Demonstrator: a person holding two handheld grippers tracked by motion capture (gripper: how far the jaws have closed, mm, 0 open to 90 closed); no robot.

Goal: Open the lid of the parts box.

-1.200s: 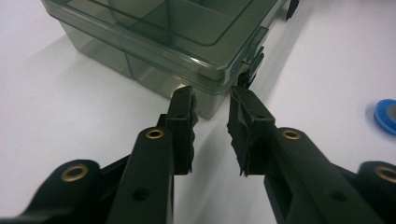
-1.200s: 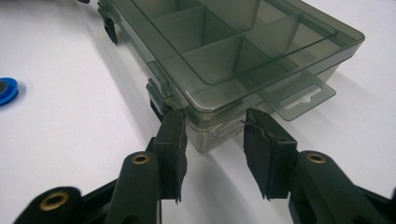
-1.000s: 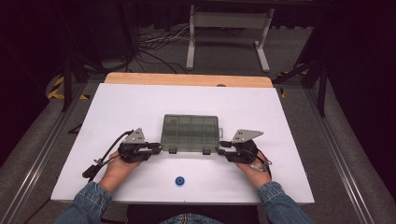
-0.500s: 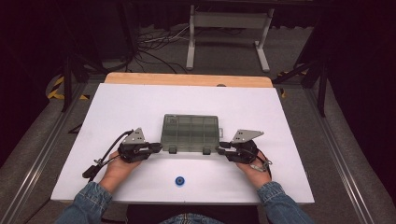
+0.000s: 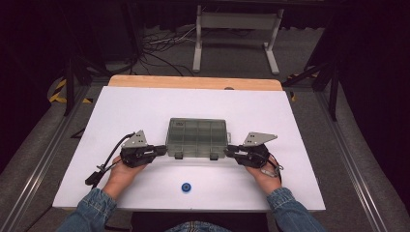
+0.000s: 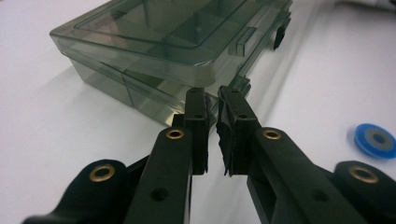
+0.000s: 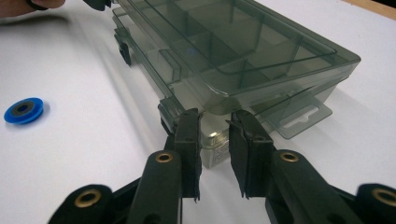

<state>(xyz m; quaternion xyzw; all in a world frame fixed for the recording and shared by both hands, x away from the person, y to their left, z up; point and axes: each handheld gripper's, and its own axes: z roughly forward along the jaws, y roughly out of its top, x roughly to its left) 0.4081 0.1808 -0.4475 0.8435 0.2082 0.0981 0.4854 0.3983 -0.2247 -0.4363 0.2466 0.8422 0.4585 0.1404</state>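
Note:
A smoky clear compartment box [image 5: 197,137] lies shut in the middle of the white table [image 5: 145,106]. My left gripper [image 5: 163,151] meets its near left corner and my right gripper [image 5: 229,151] its near right corner. In the left gripper view the jaws [image 6: 211,95] have just been closing and stand almost together, pinching the corner of the box [image 6: 154,42]. In the right gripper view the jaws [image 7: 215,116] have just been closing too, and the corner of the box [image 7: 243,51] fills the gap between the pads.
A small blue disc [image 5: 185,187] lies on the table near the front edge, between the two forearms; it also shows as the disc [image 6: 376,140] and the disc [image 7: 23,109]. Wide bare table lies behind and beside the box. Beyond the table stand a metal frame and cables.

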